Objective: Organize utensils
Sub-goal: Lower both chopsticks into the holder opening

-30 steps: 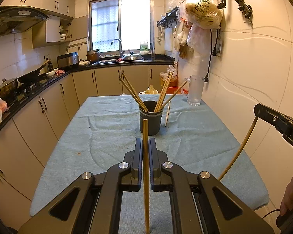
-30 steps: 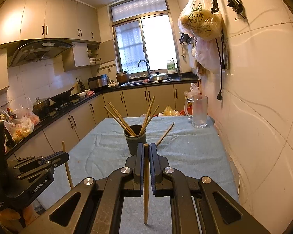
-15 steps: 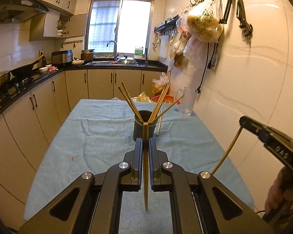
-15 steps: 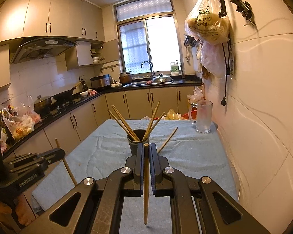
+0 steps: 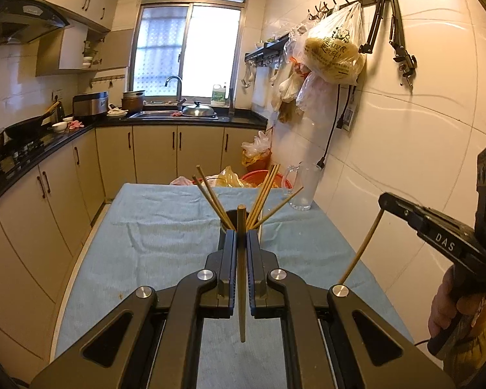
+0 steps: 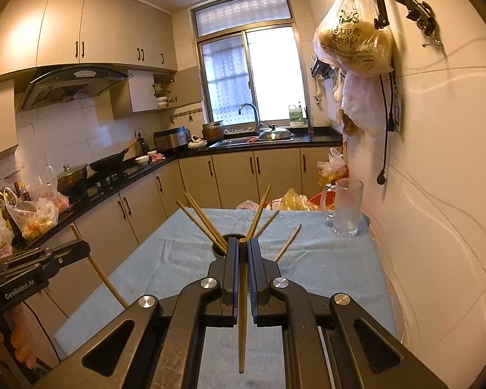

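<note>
The dark cup (image 5: 239,223) is mostly hidden here, tucked behind the tips of the left tongs (image 5: 242,243) in the left wrist view, and in the right wrist view only its rim and a sliver of wall peek out past the right tongs (image 6: 243,249). It stands around the middle of the bench (image 5: 165,236), which is draped in a blue cloth, and a spread of chopsticks (image 5: 212,196) fans out of it. One loose chopstick (image 6: 287,243) shows just right of the cup in the right view, though its lower end is cut off by the tongs, so whether it lies on the cloth or leans is hard to tell. Left tongs: pinched narrow on a single chopstick (image 5: 241,278), standing upright between the pads, top end lined up against the cup. Right tongs: same story, clamped on their own chopstick (image 6: 242,308), upright, with the cup straight ahead beyond the tips. From the left camera the right tongs appear at the right edge, their chopstick slanting down, a hand (image 5: 444,304) partly cut off by the frame. A glass mug (image 6: 347,207) stands near the far right corner of the bench.
</note>
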A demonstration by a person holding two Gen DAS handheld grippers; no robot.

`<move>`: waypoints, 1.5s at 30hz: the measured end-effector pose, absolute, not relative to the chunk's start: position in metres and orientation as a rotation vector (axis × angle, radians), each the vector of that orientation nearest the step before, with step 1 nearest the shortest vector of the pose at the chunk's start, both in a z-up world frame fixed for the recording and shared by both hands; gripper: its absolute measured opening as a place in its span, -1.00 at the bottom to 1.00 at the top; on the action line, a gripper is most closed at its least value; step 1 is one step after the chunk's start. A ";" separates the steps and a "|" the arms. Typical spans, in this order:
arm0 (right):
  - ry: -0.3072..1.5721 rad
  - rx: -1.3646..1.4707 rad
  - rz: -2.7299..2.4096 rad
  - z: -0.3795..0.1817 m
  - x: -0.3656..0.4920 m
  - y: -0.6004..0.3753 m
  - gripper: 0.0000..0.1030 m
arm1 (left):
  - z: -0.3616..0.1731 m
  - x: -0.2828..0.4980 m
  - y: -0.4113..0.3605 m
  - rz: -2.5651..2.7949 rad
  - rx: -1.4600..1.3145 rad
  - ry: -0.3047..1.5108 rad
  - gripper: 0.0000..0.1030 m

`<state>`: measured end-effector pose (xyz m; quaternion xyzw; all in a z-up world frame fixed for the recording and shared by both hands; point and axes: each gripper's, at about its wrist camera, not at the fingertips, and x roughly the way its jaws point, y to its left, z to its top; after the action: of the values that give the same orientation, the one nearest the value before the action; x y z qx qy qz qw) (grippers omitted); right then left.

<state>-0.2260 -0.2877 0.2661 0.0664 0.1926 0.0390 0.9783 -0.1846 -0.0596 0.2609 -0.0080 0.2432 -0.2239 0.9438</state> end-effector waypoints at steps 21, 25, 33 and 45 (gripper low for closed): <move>0.308 0.162 0.124 0.332 -0.118 -0.285 -0.88 | 0.334 -0.091 -0.094 -0.467 0.017 0.379 -0.90; 0.267 0.193 0.111 0.344 -0.101 -0.287 -0.88 | 0.341 -0.072 -0.101 -0.456 0.004 0.360 -0.90; 0.247 0.242 0.065 0.336 -0.060 -0.293 -0.88 | 0.334 -0.024 -0.120 -0.441 -0.045 0.373 -0.90; 0.315 0.275 0.068 0.290 -0.019 -0.303 -0.88 | 0.287 0.022 -0.133 -0.421 -0.075 0.436 -0.90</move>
<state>-0.0188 -0.3034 0.2897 0.1364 0.1564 0.0337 0.9776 0.0215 -0.1325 0.2874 -0.0369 0.2144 -0.2075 0.9537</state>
